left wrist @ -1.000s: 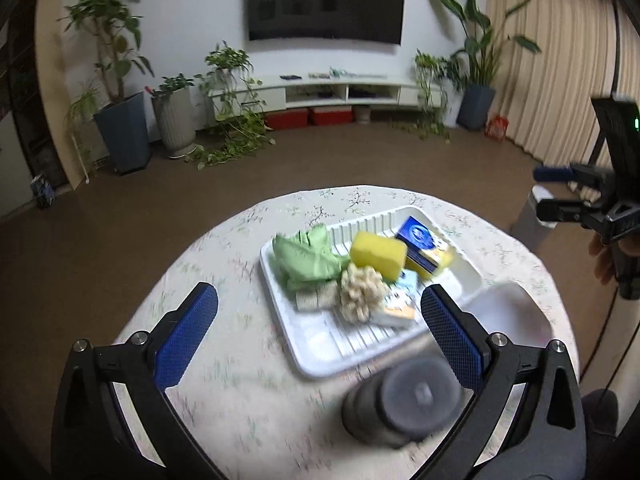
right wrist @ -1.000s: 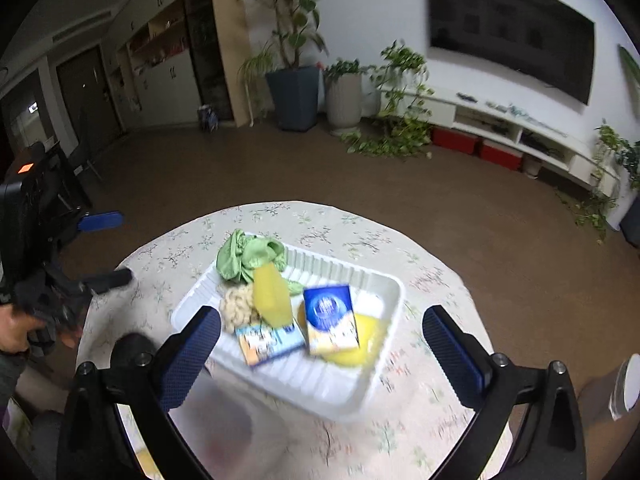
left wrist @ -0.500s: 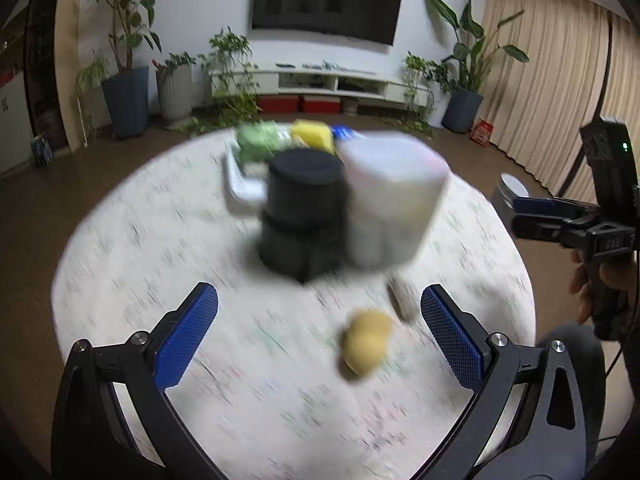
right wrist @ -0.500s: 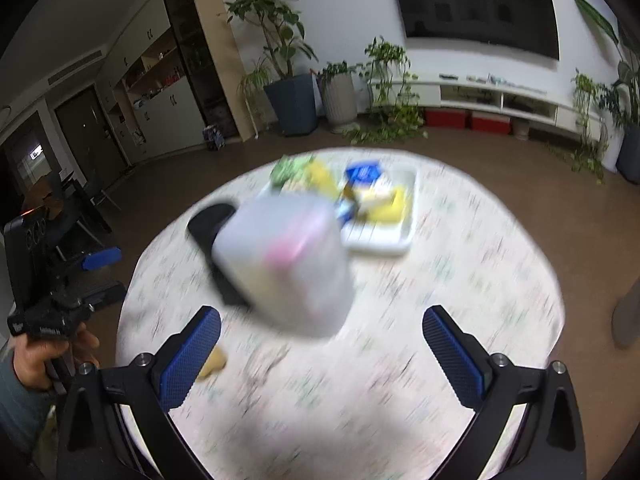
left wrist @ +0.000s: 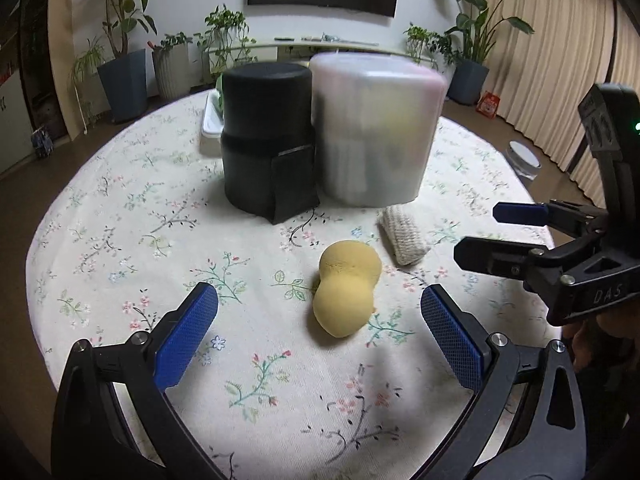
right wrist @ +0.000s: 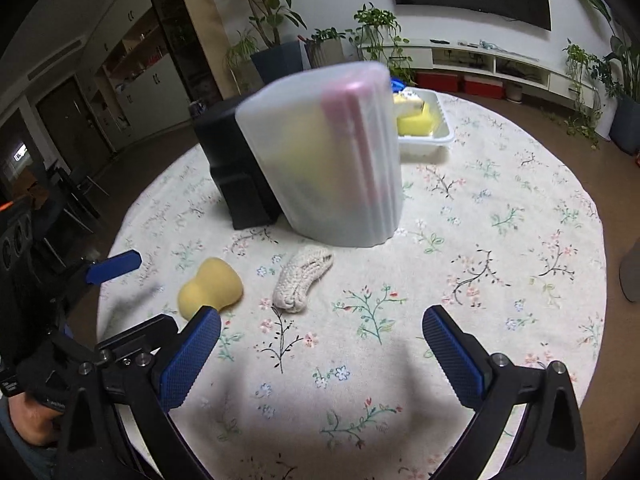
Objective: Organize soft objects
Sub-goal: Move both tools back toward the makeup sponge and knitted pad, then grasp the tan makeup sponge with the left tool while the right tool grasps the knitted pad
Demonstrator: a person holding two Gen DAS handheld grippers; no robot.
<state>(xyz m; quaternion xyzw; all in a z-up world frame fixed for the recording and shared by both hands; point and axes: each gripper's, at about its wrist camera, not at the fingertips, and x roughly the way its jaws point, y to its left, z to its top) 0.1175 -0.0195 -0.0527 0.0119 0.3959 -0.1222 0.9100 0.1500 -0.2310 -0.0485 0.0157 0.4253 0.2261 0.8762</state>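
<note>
A yellow peanut-shaped sponge (left wrist: 346,287) (right wrist: 210,287) lies on the floral tablecloth, with a cream knitted scrubber (left wrist: 403,239) (right wrist: 302,277) beside it. My left gripper (left wrist: 318,335) is open just short of the sponge, nothing between its fingers. My right gripper (right wrist: 320,352) is open over bare cloth in front of the scrubber, and it also shows at the right of the left wrist view (left wrist: 500,236). Behind the soft items stand a black cylindrical holder (left wrist: 268,136) (right wrist: 232,168) and a frosted translucent container (left wrist: 376,128) (right wrist: 332,156).
A white tray (right wrist: 430,136) (left wrist: 211,122) with yellow sponges and a green cloth sits at the far side, mostly hidden by the containers. The round table's edge (right wrist: 596,216) curves close on all sides. Potted plants and a TV shelf line the far wall.
Both grippers dropped from a high view over the tray to low at the table's near side. The sponge and scrubber have come into view in front of the two containers.
</note>
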